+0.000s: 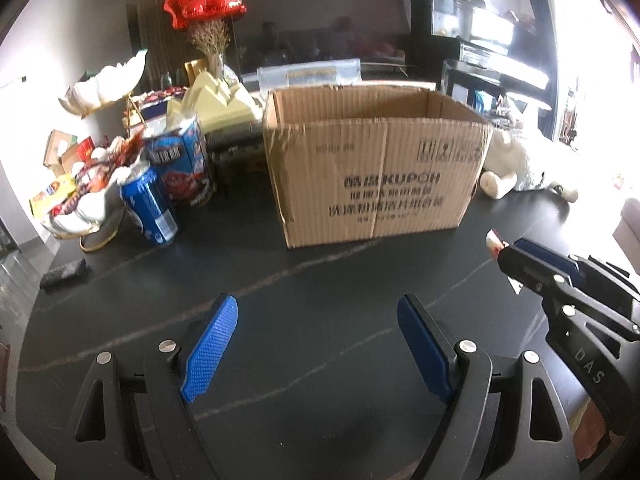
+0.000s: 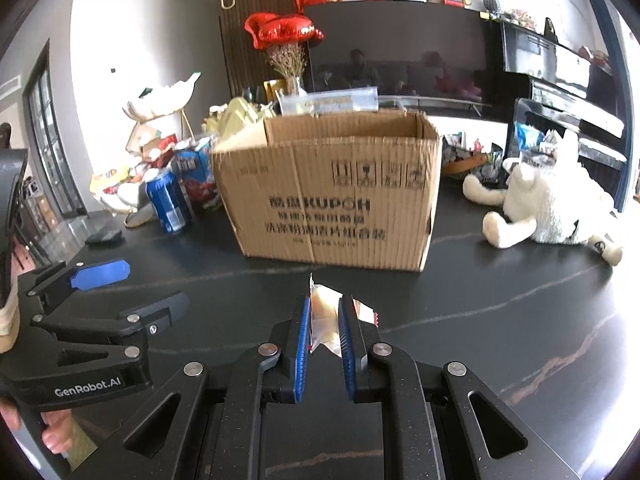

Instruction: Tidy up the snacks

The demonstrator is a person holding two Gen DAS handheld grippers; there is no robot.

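A snack packet sits pinched between the right gripper's jaws, its top poking past their tips, above the dark tabletop just before the open box. The left gripper's jaws stand wide, empty.
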